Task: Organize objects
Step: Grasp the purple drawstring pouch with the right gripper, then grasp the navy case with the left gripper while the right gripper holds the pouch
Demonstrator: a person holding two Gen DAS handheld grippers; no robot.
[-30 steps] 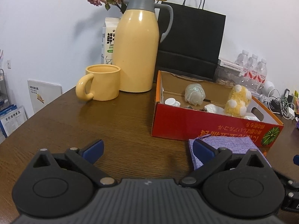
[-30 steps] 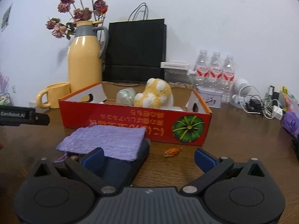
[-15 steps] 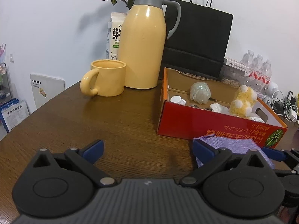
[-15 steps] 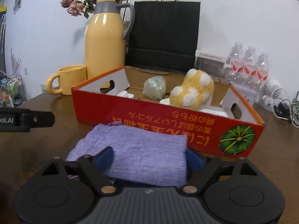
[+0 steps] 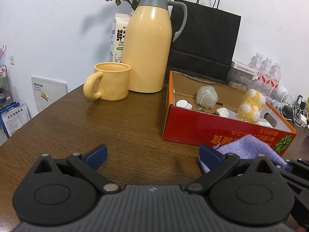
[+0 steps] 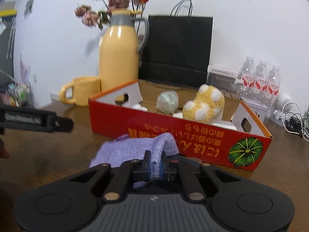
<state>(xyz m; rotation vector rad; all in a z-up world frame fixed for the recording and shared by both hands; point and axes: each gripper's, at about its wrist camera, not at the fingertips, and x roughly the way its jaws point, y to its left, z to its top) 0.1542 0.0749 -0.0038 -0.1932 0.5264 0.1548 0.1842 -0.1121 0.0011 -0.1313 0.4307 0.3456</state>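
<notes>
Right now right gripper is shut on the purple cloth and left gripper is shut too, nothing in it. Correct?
Not quite. The left gripper is open, jaws spread wide over bare table, as the left wrist view shows. The rest holds: the right gripper is shut on the purple cloth.

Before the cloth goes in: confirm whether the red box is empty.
No, the red box already holds a yellow plush toy and other small items.

Bunched purple cloth point(image 6: 135, 150), beside red box point(image 6: 193, 135)
</notes>
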